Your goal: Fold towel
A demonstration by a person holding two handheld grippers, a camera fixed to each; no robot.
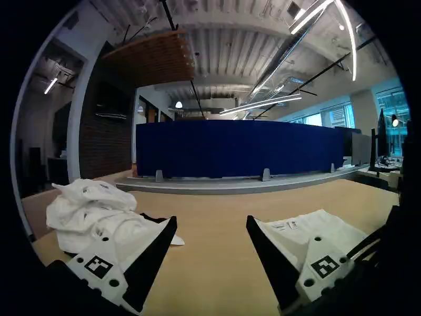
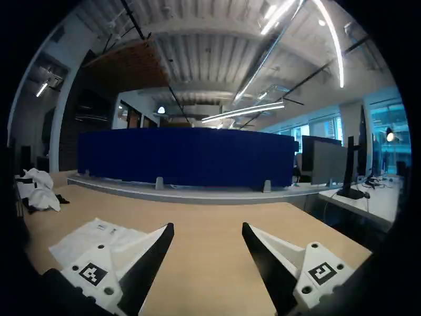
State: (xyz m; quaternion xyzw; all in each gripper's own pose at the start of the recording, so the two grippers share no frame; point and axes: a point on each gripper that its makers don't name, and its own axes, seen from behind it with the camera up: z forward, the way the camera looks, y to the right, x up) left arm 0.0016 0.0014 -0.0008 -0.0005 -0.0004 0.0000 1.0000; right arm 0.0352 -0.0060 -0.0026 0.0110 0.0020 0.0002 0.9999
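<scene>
In the left gripper view a crumpled heap of white towels (image 1: 89,213) lies on the wooden table (image 1: 221,253) at the left, partly behind my left finger. A flat folded white towel (image 1: 310,227) lies at the right, behind my right finger. My left gripper (image 1: 210,229) is open with bare table between its fingers. In the right gripper view the flat folded towel (image 2: 92,237) lies at the lower left beside the finger, and the crumpled heap (image 2: 38,195) sits far left. My right gripper (image 2: 207,234) is open above the bare table (image 2: 210,263).
A blue partition (image 1: 237,147) on a grey rail runs across the table's far edge. Monitors (image 2: 329,160) and a neighbouring desk (image 2: 368,197) stand to the right. The table's right edge (image 2: 337,231) drops off near my right gripper's right finger.
</scene>
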